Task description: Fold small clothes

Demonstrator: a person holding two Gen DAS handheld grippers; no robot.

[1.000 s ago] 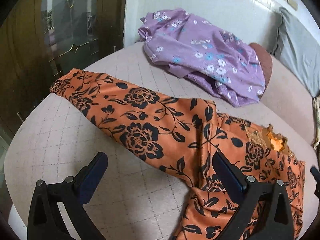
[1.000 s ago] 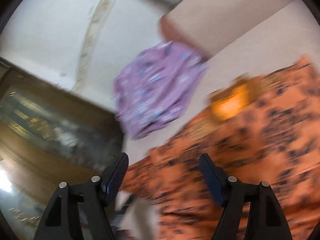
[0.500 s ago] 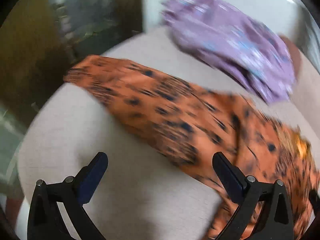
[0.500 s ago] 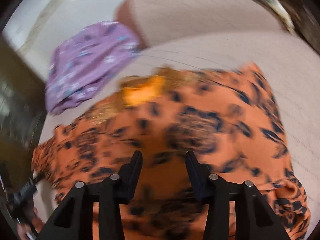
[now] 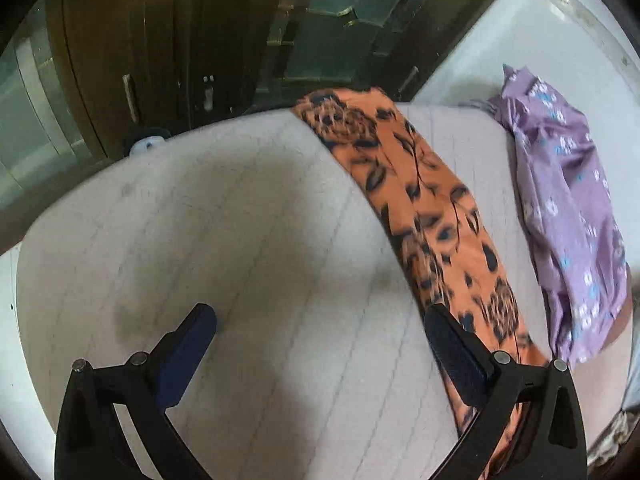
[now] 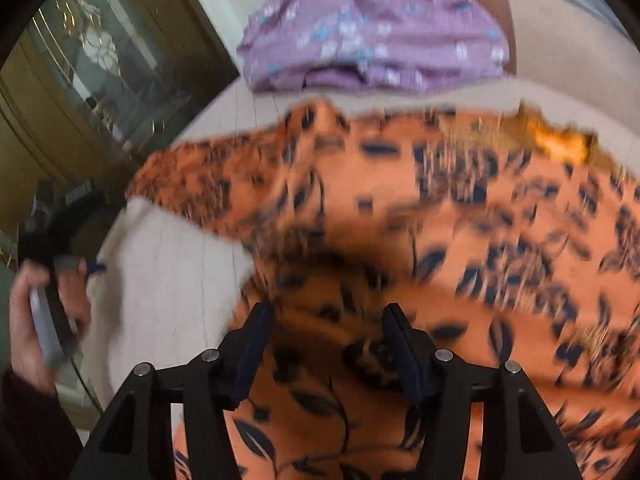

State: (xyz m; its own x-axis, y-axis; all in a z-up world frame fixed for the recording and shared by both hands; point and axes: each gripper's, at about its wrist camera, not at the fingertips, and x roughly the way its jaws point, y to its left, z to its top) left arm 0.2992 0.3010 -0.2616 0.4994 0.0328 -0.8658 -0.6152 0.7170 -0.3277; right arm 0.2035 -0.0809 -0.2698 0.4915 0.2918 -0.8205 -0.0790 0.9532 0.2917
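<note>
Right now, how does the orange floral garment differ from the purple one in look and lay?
The orange garment has a bold black flower-and-leaf print; the purple garment has small white and blue flowers. The orange one lies spread out, one long part stretching toward the cushion's edge in the left wrist view; the purple one sits bunched in a heap. Both lie on the same pale quilted cushion, apart from each other.

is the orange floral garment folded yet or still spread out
Spread out. The orange garment lies open across the cushion, its sleeve stretched out long, no fold visible.
</note>
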